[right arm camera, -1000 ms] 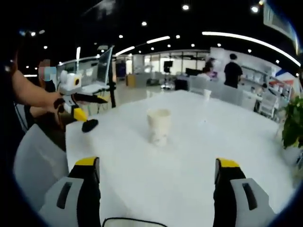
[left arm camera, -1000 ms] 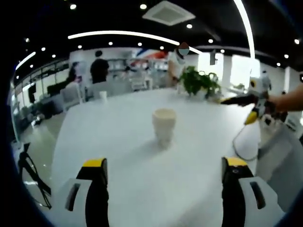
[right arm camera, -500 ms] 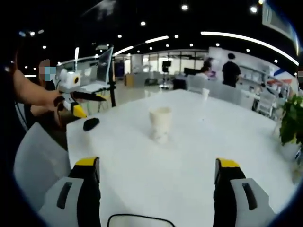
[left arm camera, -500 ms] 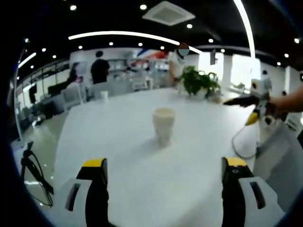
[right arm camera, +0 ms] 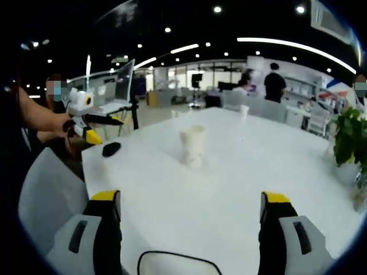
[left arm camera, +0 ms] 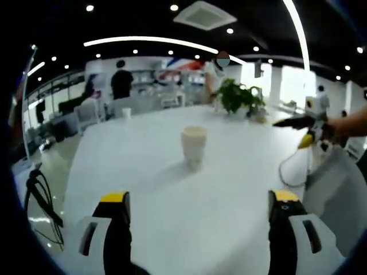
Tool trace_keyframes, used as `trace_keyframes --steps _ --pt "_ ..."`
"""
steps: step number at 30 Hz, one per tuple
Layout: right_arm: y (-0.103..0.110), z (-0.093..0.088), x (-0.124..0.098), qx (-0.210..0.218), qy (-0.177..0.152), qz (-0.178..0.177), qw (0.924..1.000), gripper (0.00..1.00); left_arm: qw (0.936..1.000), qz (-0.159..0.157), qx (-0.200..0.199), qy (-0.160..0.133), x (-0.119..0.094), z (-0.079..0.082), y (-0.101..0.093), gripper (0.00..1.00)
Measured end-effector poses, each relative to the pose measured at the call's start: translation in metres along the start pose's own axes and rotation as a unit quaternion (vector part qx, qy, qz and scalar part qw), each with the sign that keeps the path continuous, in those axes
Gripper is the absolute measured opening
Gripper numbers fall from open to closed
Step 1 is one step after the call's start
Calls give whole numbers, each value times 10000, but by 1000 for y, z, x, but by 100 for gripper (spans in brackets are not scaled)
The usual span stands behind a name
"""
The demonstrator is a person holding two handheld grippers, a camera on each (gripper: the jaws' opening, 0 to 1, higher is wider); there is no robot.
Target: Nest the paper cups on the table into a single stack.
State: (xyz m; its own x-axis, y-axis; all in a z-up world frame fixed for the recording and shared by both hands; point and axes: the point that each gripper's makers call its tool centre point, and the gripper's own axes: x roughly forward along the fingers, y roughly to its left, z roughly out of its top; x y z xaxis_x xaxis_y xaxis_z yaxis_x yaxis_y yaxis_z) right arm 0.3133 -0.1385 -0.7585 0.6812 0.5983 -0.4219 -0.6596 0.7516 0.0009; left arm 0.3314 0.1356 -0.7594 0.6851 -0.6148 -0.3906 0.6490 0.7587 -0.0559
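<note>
One cream paper cup stack [left arm camera: 194, 146] stands upright on the white table [left arm camera: 172, 212], well ahead of both spread, empty grippers: left gripper [left arm camera: 198, 220], right gripper [right arm camera: 192, 220]. Probably light, thin-walled and easily crushed; pinch gently near the stiffer rim.

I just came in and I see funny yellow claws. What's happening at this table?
A person holds a gripper in each hand over a big white table. The left gripper and the right gripper are both open and hold nothing. A stack of paper cups stands in the middle of the table, ahead of both. Neither gripper touches it.
</note>
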Motion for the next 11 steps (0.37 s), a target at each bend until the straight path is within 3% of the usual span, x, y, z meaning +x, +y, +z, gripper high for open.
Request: trace_keyframes --steps 11 --pt "2 -3 -1 -29 48 36 10000 100 10000 36 -18 -6 -2 -1 2 98"
